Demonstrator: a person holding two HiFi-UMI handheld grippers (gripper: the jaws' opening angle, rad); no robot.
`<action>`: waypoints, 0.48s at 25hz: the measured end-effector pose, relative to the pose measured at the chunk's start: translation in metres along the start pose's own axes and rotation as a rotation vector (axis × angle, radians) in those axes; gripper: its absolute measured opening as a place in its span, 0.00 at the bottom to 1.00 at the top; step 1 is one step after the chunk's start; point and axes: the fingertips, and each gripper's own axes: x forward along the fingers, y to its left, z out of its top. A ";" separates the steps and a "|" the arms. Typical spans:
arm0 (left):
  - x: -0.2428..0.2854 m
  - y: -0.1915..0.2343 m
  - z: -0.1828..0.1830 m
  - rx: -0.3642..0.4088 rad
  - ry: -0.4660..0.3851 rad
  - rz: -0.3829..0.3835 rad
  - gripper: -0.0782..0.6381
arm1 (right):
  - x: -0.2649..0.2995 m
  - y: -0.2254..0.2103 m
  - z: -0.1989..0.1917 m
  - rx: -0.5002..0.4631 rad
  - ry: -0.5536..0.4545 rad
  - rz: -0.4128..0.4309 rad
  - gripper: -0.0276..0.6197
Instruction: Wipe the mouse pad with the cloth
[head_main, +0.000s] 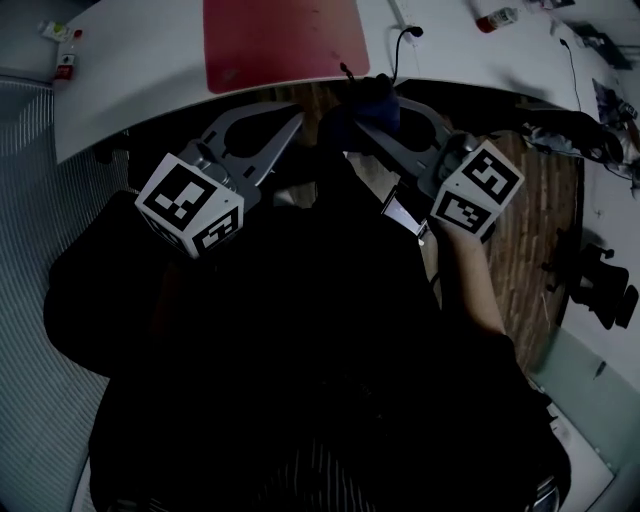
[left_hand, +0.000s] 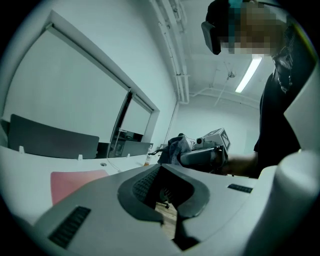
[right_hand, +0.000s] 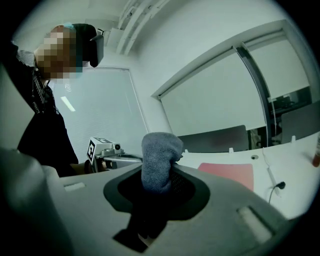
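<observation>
A red mouse pad (head_main: 285, 40) lies flat on the white table (head_main: 140, 80), beyond both grippers; it also shows as the red pad (left_hand: 75, 182) in the left gripper view and the pad (right_hand: 227, 175) in the right gripper view. My right gripper (head_main: 368, 112) is shut on a bunched dark blue-grey cloth (head_main: 372, 98), held just short of the table's near edge. The cloth (right_hand: 160, 157) sticks up between the right gripper (right_hand: 160, 175) jaws. My left gripper (head_main: 297, 120) hangs beside it, left of the cloth, jaws shut with nothing in them (left_hand: 161, 167).
A black cable (head_main: 402, 38) runs across the table right of the pad. Small bottles stand at the far right (head_main: 497, 18) and far left (head_main: 66, 62). Wooden floor (head_main: 545, 220) and a dark chair base (head_main: 600, 285) lie to my right.
</observation>
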 end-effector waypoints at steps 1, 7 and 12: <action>-0.003 0.005 0.001 0.001 0.001 0.019 0.11 | 0.007 -0.003 0.004 -0.010 0.000 0.024 0.20; -0.043 0.029 -0.006 -0.020 -0.025 0.155 0.11 | 0.049 0.000 0.018 -0.058 -0.015 0.133 0.20; -0.127 -0.008 -0.054 -0.023 -0.073 0.265 0.11 | 0.060 0.082 -0.031 -0.096 0.008 0.219 0.20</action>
